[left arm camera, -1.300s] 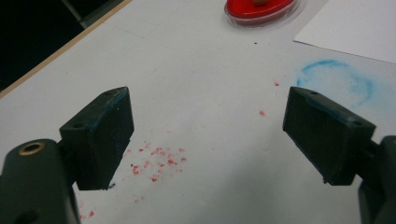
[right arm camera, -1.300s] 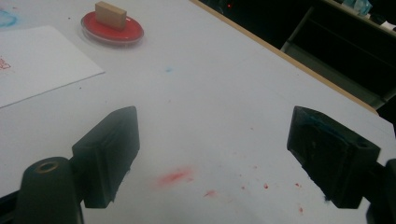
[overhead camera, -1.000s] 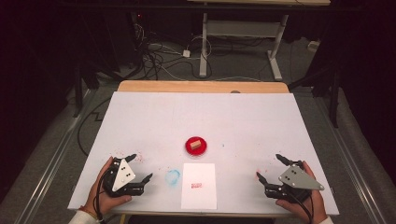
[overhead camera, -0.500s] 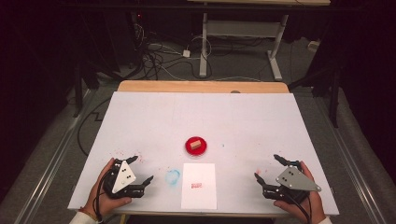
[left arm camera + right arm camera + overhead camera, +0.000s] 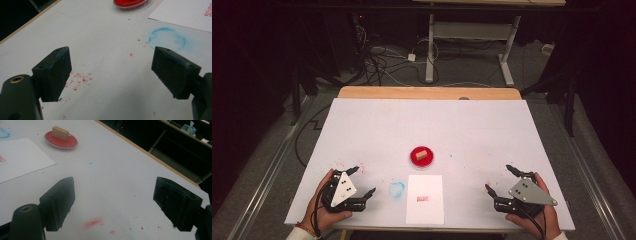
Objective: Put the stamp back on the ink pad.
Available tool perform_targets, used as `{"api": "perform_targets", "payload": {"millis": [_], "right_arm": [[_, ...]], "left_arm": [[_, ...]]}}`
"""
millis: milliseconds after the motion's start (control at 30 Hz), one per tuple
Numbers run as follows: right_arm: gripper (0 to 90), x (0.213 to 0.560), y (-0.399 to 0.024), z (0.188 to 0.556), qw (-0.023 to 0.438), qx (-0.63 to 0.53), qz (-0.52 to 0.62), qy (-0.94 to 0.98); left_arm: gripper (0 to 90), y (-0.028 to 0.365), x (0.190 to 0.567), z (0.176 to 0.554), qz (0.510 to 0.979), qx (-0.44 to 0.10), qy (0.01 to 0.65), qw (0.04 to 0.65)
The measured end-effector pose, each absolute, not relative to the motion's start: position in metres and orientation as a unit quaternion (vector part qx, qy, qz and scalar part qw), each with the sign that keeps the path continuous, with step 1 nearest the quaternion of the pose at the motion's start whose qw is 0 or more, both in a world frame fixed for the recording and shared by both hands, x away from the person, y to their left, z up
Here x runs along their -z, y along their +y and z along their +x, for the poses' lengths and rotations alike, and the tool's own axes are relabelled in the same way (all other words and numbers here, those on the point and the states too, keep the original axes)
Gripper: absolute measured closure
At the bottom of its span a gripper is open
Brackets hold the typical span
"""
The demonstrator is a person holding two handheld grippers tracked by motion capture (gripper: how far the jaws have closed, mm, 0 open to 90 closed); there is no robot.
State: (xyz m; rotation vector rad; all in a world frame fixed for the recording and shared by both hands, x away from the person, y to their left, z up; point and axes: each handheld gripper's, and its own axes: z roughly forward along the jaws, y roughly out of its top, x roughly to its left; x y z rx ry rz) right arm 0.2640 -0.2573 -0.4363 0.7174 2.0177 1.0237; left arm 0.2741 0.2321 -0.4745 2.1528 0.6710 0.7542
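A round red ink pad (image 5: 422,158) lies at the middle of the white table (image 5: 427,125), with a small tan wooden stamp block (image 5: 422,154) resting on it; the right gripper view shows the same pad (image 5: 60,141) and block (image 5: 60,133) at upper left. A white sheet of paper (image 5: 425,198) with a red stamped mark (image 5: 422,198) lies in front of the pad. My left gripper (image 5: 362,181) rests at the near left, open and empty. My right gripper (image 5: 498,179) rests at the near right, open and empty.
A faint blue ring stain (image 5: 397,189) marks the table left of the paper, also in the left gripper view (image 5: 167,38). Red ink specks (image 5: 79,81) dot the surface near both grippers. Beyond the table's wooden far edge (image 5: 428,92) are cables and desk legs.
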Motion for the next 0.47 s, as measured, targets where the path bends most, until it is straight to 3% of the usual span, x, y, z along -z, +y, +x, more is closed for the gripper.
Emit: {"api": "perform_targets", "payload": {"millis": [467], "right_arm": [[18.3,0.4354,-0.2627,0.2641,0.383,-0.402,0.293,0.778]], "left_arm": [[15.9,0.2295,0.4764,0.2809,0.843,-0.288,0.263,0.371]]}}
